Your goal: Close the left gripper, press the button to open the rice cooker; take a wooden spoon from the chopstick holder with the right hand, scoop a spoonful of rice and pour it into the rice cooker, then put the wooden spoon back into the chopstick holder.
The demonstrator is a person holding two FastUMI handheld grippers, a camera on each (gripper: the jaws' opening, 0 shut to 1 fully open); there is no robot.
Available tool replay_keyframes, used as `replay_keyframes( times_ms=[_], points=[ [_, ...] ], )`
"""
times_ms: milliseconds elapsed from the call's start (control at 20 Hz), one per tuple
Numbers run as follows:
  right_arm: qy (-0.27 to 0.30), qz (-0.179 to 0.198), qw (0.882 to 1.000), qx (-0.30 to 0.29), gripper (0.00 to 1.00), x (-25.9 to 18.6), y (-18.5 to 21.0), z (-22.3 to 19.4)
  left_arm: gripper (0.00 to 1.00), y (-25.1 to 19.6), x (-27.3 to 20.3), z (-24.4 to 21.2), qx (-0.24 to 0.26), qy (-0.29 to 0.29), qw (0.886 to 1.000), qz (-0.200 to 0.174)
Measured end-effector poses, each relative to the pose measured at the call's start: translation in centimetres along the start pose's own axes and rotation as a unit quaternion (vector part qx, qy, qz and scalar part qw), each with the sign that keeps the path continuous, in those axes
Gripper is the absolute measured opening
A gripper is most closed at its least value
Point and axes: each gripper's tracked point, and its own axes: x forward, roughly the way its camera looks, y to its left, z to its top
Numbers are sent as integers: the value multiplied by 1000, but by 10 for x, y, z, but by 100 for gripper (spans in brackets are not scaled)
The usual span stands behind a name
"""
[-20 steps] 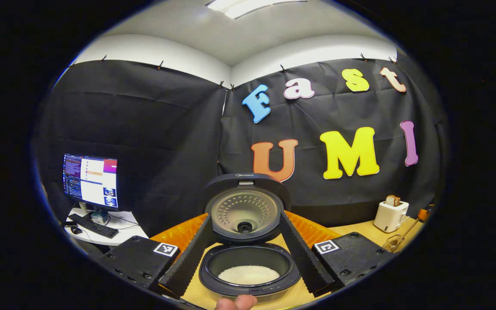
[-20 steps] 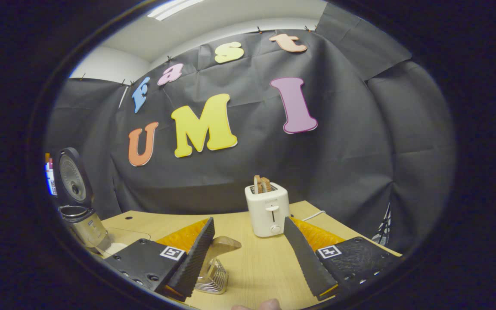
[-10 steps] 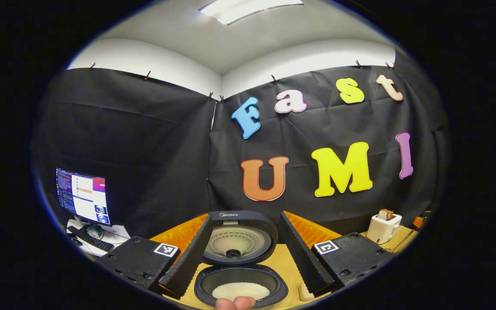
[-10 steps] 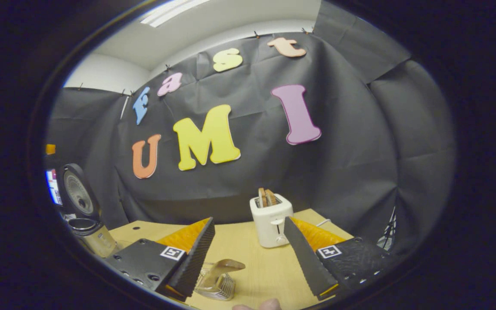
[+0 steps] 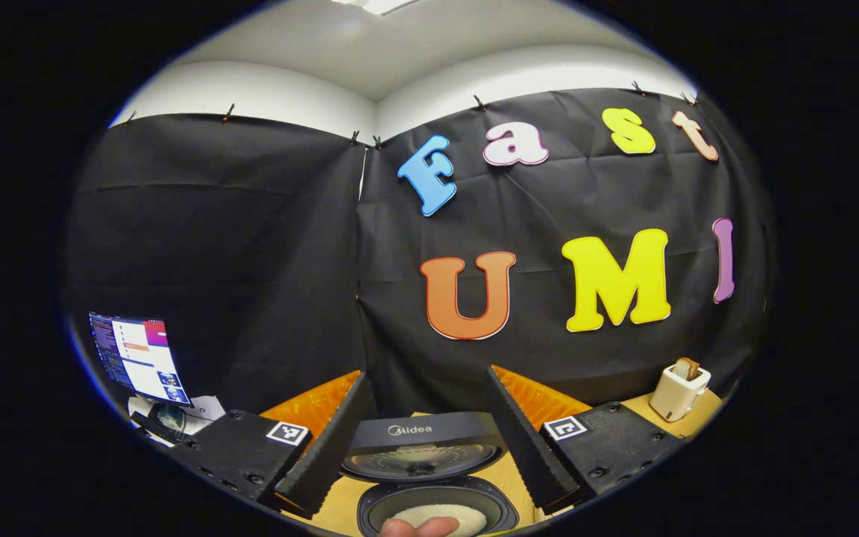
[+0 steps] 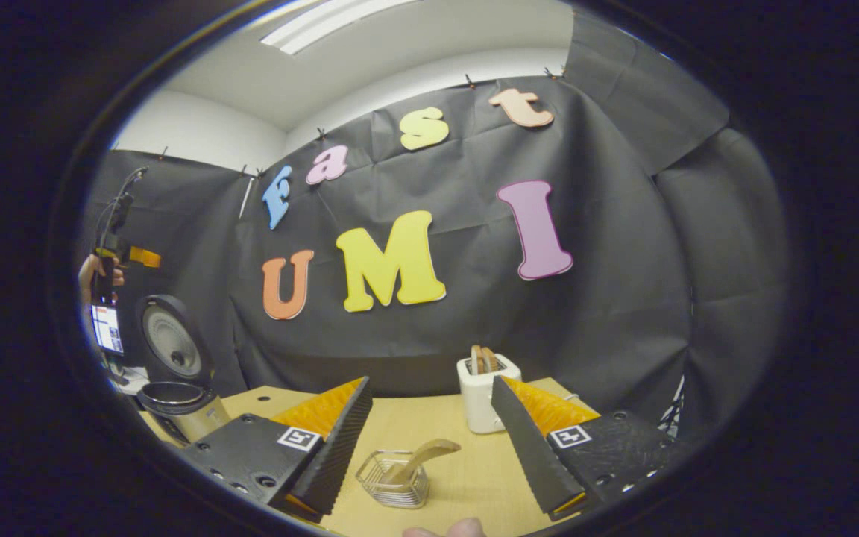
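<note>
The dark round rice cooker [image 5: 429,496] stands on the pale wooden counter [image 6: 467,477] with its lid [image 5: 422,440] swung up, and a mound of white rice [image 5: 437,514] lies in the inner pot. In the right gripper view the same cooker [image 6: 176,388] sits at the far left of the counter, lid raised. The light wooden spoon [image 6: 422,455] rests in the small wire chopstick holder [image 6: 394,479] near the middle of the counter, handle leaning up to the right.

Judging by this, the task looks nearly or wholly finished: the lid is open, rice is in the pot, and the spoon is in its holder. Whether anything is left cannot be told.

The left gripper [image 5: 429,440] hangs above the cooker with its fingers well apart, holding and touching nothing; the lid shows between them. The right gripper [image 6: 429,447] hovers over the counter, fingers likewise spread wide and empty, the holder and spoon lying beyond and between them, apart from both.

Farther back a white toaster [image 6: 485,391] with bread in its slots stands by the black cloth wall. A lit monitor [image 5: 139,358] sits off to the left.
</note>
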Motion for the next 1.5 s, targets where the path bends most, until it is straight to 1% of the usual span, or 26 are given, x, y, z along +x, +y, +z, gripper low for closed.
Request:
replay_keyframes(
  times_ms=[100, 150, 200, 300, 350, 400, 450, 500, 650, 700, 750, 850, 950, 1000, 1050, 1150, 1200, 1250, 1300, 1500],
  points=[
    [4, 3, 1000, 10, 95, -9, 6, -4, 98, 1, 16, -13, -27, 43, 999, -9],
    [4, 1, 1000, 8, 91, -12, 6, -6, 98, 2, 25, -19, -38, 66, 997, -11],
    [4, 1, 1000, 11, 95, -15, 7, -7, 99, 1, 32, -27, -49, 93, 994, -18],
    [7, 20, 999, 40, 95, -24, 23, -12, 99, -2, 42, -44, -70, 138, 988, -25],
    [7, 26, 999, 48, 95, -27, 26, -14, 99, 0, 46, -51, -73, 154, 985, -26],
    [5, 26, 999, 45, 99, -29, 27, -14, 99, 1, 48, -55, -73, 162, 984, -21],
    [2, 24, 999, 40, 95, -29, 26, -14, 99, 1, 50, -58, -69, 169, 983, -21],
    [1, 23, 999, 38, 95, -30, 27, -14, 98, 1, 50, -62, -62, 176, 982, -18],
    [3, 31, 999, 31, 95, -34, 36, -15, 95, 0, 45, -64, -42, 175, 984, -14],
    [5, 32, 999, 26, 91, -34, 38, -16, 96, 0, 42, -66, -36, 177, 983, -15],
    [6, 34, 999, 22, 95, -34, 41, -18, 95, 0, 36, -68, -32, 177, 984, -15],
    [4, 43, 999, 11, 95, -36, 50, -19, 96, -2, 25, -69, -22, 168, 985, -16],
    [-1, 33, 999, -14, 95, -34, 47, -20, 96, -3, 14, -73, -24, 156, 987, -13],
    [0, 33, 999, -18, 95, -34, 47, -20, 97, -6, 5, -76, -23, 149, 988, -13],
    [-1, 39, 999, -13, 91, -35, 54, -21, 97, -8, -5, -80, -24, 147, 989, -13],
    [0, 49, 999, -9, 91, -38, 63, -23, 97, -12, -25, -92, -26, 144, 989, -11],
    [1, 50, 999, -13, 95, -39, 65, -24, 97, -14, -35, -99, -22, 140, 990, -12],
    [3, 50, 999, -18, 91, -39, 66, -27, 96, -16, -44, -103, -20, 132, 991, -11],
    [3, 47, 999, -22, 95, -41, 65, -29, 96, -18, -51, -109, -19, 126, 992, -12],
    [-14, 30, 999, -27, 95, -47, 61, -28, 96, -24, -78, -136, -23, 107, 994, -5]
  ],
)
